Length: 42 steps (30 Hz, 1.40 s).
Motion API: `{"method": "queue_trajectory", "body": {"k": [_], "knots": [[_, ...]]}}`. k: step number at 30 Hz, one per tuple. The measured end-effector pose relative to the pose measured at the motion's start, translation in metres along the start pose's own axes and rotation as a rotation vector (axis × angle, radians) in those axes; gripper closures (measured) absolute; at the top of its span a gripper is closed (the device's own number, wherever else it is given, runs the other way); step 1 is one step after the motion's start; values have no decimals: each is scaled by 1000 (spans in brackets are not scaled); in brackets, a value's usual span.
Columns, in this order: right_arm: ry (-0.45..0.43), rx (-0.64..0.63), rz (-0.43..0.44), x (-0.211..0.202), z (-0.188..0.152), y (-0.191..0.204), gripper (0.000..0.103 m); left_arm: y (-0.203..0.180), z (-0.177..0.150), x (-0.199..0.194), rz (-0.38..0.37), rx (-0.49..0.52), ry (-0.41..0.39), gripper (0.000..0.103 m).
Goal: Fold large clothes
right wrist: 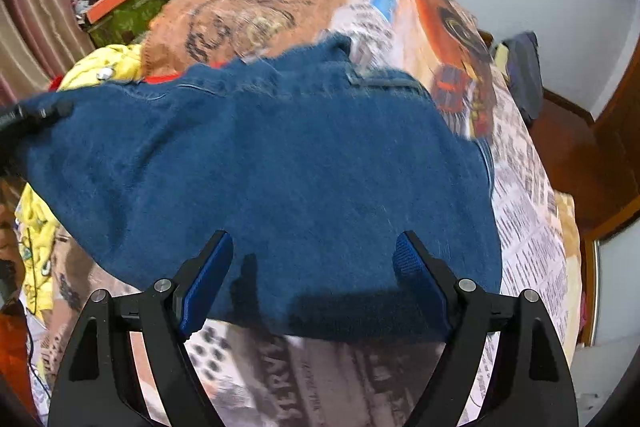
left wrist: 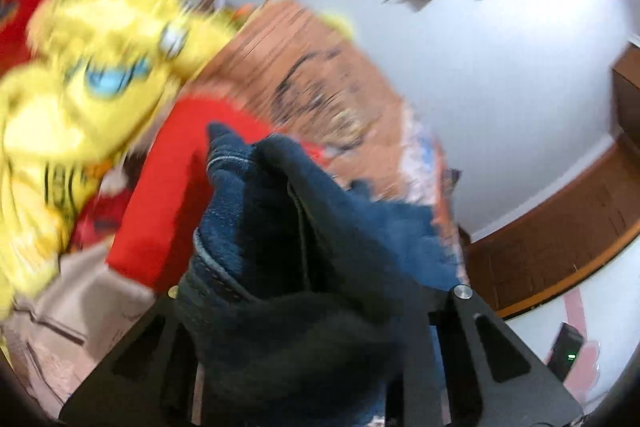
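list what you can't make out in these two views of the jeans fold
- Left gripper fingertips: left wrist view, buried under bunched denim jeans, so the grip itself is hidden.
- Yellow garment: left wrist view, motion blur smears its print.
- Jeans' near hem: right wrist view, in shadow between the open right gripper.
- Bed's left side: right wrist view, covered by jeans.

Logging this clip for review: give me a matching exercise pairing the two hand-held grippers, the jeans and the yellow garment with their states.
Things:
1. left hand-held gripper
2. right hand-held gripper
3. blue jeans
4. yellow garment

States:
A. spread over the printed bedcover
B. open, holding nothing
C. bunched up beyond the jeans
D. shut on denim

Pairs: 1-D, 2-B, 3-A, 4-C
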State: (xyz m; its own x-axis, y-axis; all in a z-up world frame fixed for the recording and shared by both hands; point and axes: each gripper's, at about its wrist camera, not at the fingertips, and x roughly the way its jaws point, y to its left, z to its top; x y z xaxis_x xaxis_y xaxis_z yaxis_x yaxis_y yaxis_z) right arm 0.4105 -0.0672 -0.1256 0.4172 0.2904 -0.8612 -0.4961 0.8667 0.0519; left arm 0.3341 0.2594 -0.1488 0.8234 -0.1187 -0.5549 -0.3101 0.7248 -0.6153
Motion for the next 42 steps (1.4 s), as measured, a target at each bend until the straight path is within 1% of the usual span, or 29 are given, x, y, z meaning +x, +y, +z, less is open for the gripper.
{"method": "queue_trajectory", "body": {"k": [2,5,8,12,13,15,17,19,21,22,24,26,27,28,29,31,32,34,36,38,40,42], "knots": [[-27,-31,13,-6,8,16,22,-20,8,-18,-38,46,-44,82],[-43,-74,36,-4,14,39,22,-51,11,-33,-33,158,-77,82],[-14,-116,71,12,14,62,22,-69,8,-28,-10,223,-61,82],[85,-164,110,48,6,86,22,-75,-5,-20,26,268,-35,82],[112,-172,108,60,1,90,22,-76,-7,-19,32,273,-27,82],[97,-185,99,65,-5,93,22,-76,-10,-14,31,270,-10,82],[94,-201,115,62,-5,90,22,-81,-12,-10,37,273,-4,82],[95,-190,138,53,-4,79,22,-90,-11,-6,36,278,1,82],[72,-154,128,43,-3,65,22,-106,-11,-1,14,276,10,82],[50,-127,117,34,-5,50,22,-114,-13,1,6,281,13,82],[22,-80,104,20,-10,24,22,-144,-17,14,-8,322,22,82],[15,-30,84,9,-17,-6,22,-177,-26,29,-23,373,31,82],[15,-11,66,6,-20,-17,22,-191,-31,36,-34,393,37,82],[14,17,34,0,-26,-37,22,-205,-38,44,-47,413,48,82],[11,37,4,-6,-33,-51,22,-225,-49,55,-68,447,67,82],[8,74,-51,-13,-40,-78,22,-253,-73,72,-87,513,99,82],[9,94,-68,-17,-46,-90,22,-265,-88,82,-92,548,128,82],[15,144,-87,-25,-57,-114,22,-279,-119,102,-95,615,212,82],[20,184,-98,-32,-68,-131,22,-285,-153,123,-72,690,305,82],[22,211,-111,-37,-75,-143,22,-283,-183,139,-31,760,381,82],[23,230,-122,-40,-80,-152,22,-276,-203,145,7,812,413,81],[19,241,-121,-44,-82,-156,22,-274,-217,142,20,865,416,77]]}}
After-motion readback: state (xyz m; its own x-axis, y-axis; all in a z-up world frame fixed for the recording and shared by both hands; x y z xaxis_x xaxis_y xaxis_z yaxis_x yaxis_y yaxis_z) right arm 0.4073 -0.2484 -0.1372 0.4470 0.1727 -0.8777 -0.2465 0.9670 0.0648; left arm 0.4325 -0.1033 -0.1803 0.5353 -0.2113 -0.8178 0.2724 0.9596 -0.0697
